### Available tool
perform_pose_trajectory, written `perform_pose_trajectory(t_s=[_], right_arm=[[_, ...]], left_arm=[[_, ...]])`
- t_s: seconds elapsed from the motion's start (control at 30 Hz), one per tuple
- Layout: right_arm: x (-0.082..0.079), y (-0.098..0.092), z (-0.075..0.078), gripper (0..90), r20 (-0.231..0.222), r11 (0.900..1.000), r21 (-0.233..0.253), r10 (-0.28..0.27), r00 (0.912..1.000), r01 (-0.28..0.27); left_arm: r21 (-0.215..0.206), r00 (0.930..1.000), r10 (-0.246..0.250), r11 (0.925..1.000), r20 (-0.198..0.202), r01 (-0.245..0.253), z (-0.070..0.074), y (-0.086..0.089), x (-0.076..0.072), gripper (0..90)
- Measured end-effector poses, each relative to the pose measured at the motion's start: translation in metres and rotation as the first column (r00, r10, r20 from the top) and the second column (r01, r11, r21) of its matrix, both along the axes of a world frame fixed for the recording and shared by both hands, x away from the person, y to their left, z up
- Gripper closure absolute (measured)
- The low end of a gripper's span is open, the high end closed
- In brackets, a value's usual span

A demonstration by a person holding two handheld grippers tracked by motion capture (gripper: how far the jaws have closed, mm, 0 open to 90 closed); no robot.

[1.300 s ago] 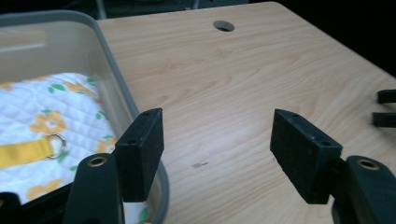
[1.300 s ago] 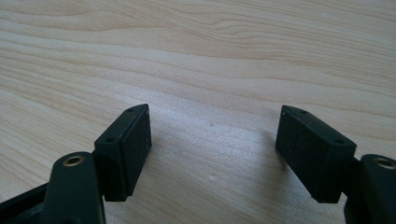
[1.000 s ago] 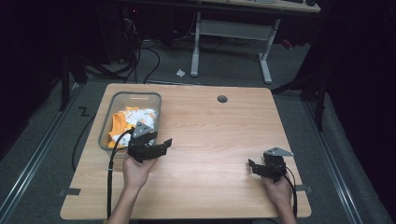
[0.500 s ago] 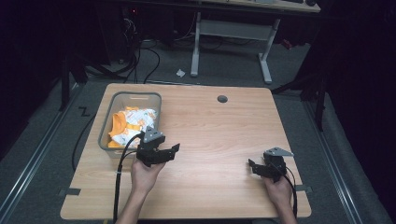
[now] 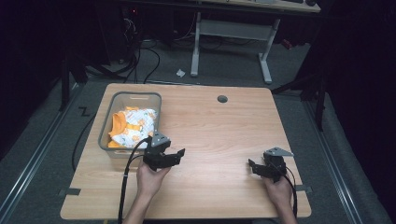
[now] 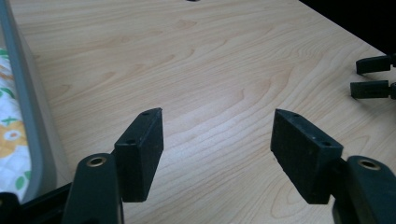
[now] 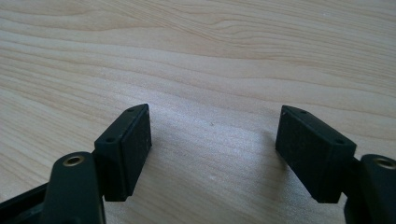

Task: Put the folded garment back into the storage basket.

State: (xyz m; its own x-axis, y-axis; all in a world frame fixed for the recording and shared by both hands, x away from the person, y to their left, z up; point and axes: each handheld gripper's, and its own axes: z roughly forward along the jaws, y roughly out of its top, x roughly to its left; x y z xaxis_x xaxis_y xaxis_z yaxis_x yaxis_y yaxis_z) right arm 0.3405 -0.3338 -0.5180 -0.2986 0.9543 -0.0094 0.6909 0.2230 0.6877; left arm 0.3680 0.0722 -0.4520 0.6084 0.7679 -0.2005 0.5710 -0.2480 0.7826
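Both grippers are held low over the wooden table with nothing between their jaws. Left gripper is held by the left hand, forearm coming up from the near edge, jaws spread wide and pointed toward the table's right side, just beside the grey bin. An orange and white patterned cloth is seen lying inside that bin. Right gripper is held by the right hand near the front right corner, jaws likewise parted, pointed left. No readable writing is seen.
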Motion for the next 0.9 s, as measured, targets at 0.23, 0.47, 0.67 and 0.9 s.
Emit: perform_pose_trajectory(t_s=[0.23, 0.47, 0.67, 0.9], right_arm=[[0.000, 0.000, 0.000, 27.2, 0.000, 1.000, 0.000, 0.000, 1.0000, 0.000], [0.000, 0.000, 0.000, 27.2, 0.001, 1.000, 0.000, -0.001, 1.0000, 0.001], [0.000, 0.000, 0.000, 27.2, 0.001, 1.000, 0.000, -0.001, 1.0000, 0.001], [0.000, 0.000, 0.000, 27.2, 0.001, 1.000, 0.000, -0.001, 1.0000, 0.001]], left_arm=[[0.005, 0.9999, 0.002, 1.0000, -0.011, -0.002, -0.009, -0.005, -0.002, 35.3], [0.035, 0.9997, -0.005, 0.9994, -0.022, 0.006, -0.020, -0.012, -0.004, 35.2], [0.076, 0.9994, -0.003, 0.9971, -0.035, 0.005, -0.038, -0.022, -0.005, 35.2], [0.128, 0.9987, 0.025, 0.9916, -0.043, -0.020, -0.059, -0.029, -0.007, 35.3]])
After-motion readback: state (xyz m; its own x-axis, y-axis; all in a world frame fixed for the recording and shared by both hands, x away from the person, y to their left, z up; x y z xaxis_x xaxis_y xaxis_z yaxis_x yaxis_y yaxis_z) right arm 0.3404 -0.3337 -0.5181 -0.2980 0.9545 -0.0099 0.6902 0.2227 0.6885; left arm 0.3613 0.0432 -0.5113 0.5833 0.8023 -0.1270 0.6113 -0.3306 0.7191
